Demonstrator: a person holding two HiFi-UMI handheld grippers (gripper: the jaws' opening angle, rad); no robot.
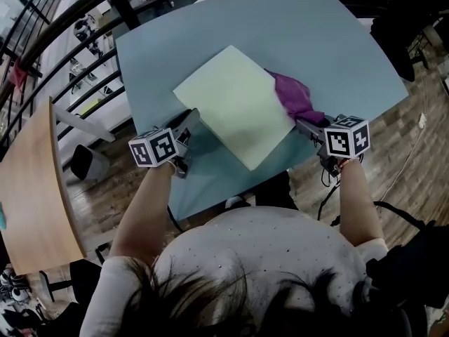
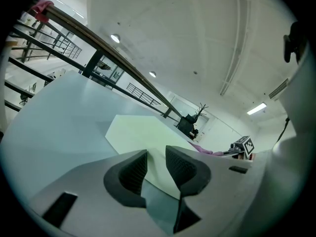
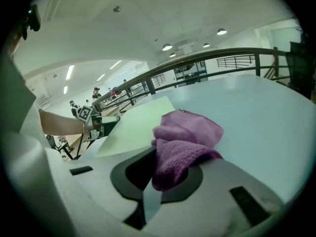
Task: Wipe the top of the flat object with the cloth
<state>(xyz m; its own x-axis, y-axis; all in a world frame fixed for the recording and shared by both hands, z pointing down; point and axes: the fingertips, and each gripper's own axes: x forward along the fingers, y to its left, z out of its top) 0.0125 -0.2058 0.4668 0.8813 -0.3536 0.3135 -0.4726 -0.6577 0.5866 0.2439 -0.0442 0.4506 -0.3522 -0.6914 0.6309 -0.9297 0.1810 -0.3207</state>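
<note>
Purple cloth (image 1: 295, 97) bunched at the sheet's (image 1: 235, 104) right edge, partly off it onto the table (image 1: 316, 41), pinched by the right gripper (image 1: 306, 127). Left gripper (image 1: 191, 118) at the sheet's near-left edge.

Left gripper view: jaws part-spread, sheet's edge showing in the gap, no pad seen pressing it.

Right gripper view: jaws clamped on one fold of cloth, the rest heaped ahead over the sheet's edge.

Likely trouble: sheet sliding or buckling under a sweep, for want of a firm hold at its left edge; cloth dragging as a lump, skipping much of the sheet's top or slipping free.
</note>
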